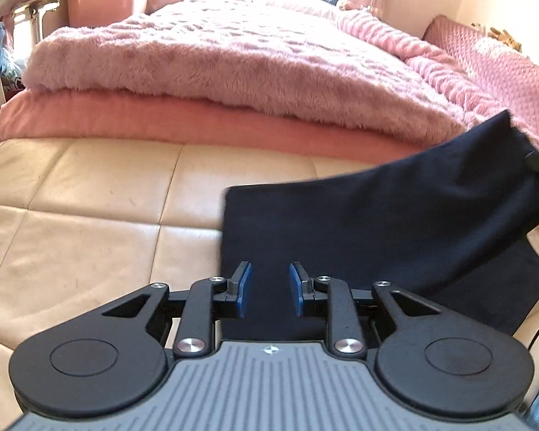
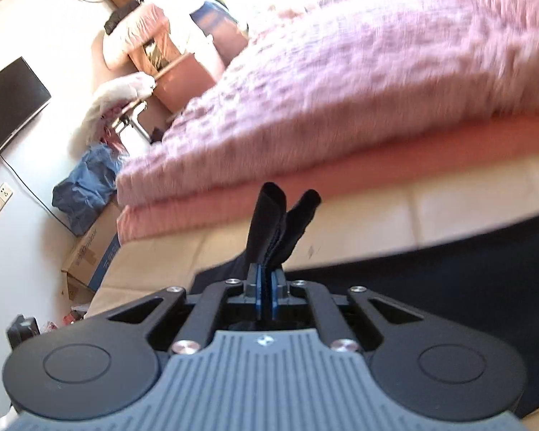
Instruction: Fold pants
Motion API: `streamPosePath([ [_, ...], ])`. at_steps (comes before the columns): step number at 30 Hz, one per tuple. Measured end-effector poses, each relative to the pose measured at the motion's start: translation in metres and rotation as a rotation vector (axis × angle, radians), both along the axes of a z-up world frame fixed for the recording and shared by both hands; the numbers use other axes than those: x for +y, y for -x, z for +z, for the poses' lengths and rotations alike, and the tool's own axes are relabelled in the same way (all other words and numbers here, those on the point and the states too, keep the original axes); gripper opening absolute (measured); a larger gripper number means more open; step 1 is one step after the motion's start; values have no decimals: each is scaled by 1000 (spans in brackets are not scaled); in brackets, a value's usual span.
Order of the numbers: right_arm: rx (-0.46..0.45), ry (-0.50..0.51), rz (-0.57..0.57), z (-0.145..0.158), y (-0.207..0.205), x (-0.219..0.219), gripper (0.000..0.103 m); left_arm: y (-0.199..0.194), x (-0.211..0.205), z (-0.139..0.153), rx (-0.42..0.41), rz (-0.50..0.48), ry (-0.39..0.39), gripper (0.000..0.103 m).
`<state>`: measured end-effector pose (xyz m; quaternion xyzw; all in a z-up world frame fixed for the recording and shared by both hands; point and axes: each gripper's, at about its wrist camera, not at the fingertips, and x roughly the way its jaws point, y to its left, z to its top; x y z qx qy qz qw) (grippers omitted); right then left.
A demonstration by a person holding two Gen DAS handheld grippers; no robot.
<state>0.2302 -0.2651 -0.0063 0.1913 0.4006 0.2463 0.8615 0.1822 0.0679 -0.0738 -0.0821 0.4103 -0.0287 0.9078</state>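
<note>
Dark navy pants (image 1: 395,230) lie on the cream quilted surface (image 1: 90,197) at the foot of the bed. In the left wrist view their right part is lifted and pulled up to the right. My left gripper (image 1: 269,287) is open, its blue pads (image 1: 244,287) just above the near left part of the pants, holding nothing. My right gripper (image 2: 266,287) is shut on a bunched edge of the pants (image 2: 280,226), which sticks up past the fingertips. The rest of the pants (image 2: 467,280) lies flat to the right.
A fluffy pink blanket (image 1: 233,61) on a pink sheet covers the bed behind the cream surface. Cardboard boxes (image 2: 90,251), a blue bag (image 2: 82,190), a TV (image 2: 7,104) and piled items stand at the left. A pink quilted seat (image 1: 503,61) stands at the right.
</note>
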Motion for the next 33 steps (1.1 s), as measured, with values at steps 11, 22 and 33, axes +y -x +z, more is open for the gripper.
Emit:
streamPosePath([
  [11, 37, 101, -156, 49, -22, -151, 0, -31, -66, 3, -9, -139, -8, 29],
  [22, 189, 167, -267, -55, -65, -256, 0, -65, -102, -35, 100, -177, 6, 29],
  [33, 293, 241, -321, -130, -65, -280, 1, -63, -91, -52, 152, -155, 14, 28],
])
